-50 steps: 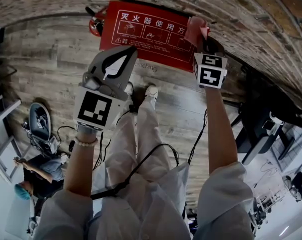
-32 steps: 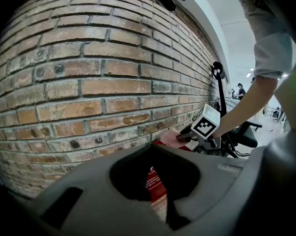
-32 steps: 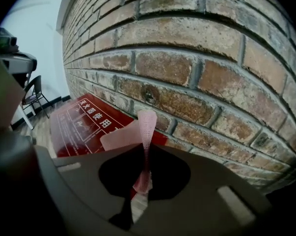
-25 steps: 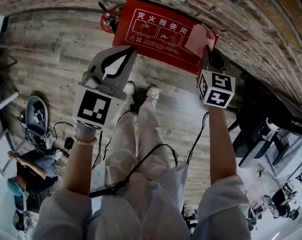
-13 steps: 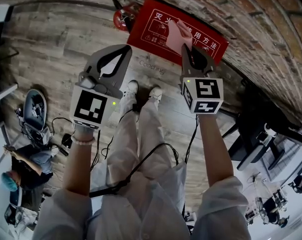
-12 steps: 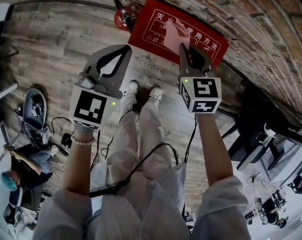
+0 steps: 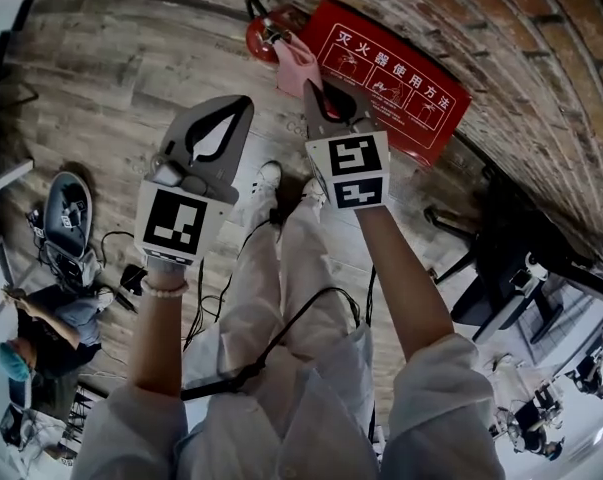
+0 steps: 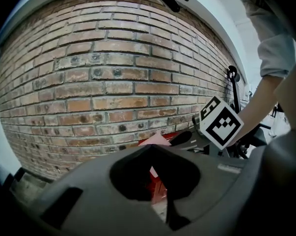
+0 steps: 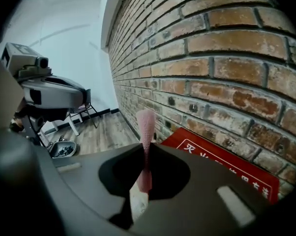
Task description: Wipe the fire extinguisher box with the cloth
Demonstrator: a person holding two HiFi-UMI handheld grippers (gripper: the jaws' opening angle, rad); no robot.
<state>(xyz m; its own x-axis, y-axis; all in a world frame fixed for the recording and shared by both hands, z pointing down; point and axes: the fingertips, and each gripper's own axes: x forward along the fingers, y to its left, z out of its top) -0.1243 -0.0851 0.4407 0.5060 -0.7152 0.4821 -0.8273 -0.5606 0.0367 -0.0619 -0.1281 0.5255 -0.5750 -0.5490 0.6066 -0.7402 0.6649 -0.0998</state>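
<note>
Big brick wall [image 7: 541, 28], with the red fire extinguisher box [image 7: 391, 73] on the floor against it. The right hand-held gripper [image 7: 326, 90] is clamped on the pink cloth [image 7: 299, 63] by the box's left end; its own view shows the pinch edge-on. The left hand-held gripper [image 7: 245, 101] is closed on nothing, which is only clear in its own view.

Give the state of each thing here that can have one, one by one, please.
left gripper: shut, nothing between its jaws.
right gripper: shut on the cloth.
cloth: bunched, pinched upright, sticking out past the jaws.
fire extinguisher box: closed, against the brick wall; whether the cloth touches it cannot be told.
</note>
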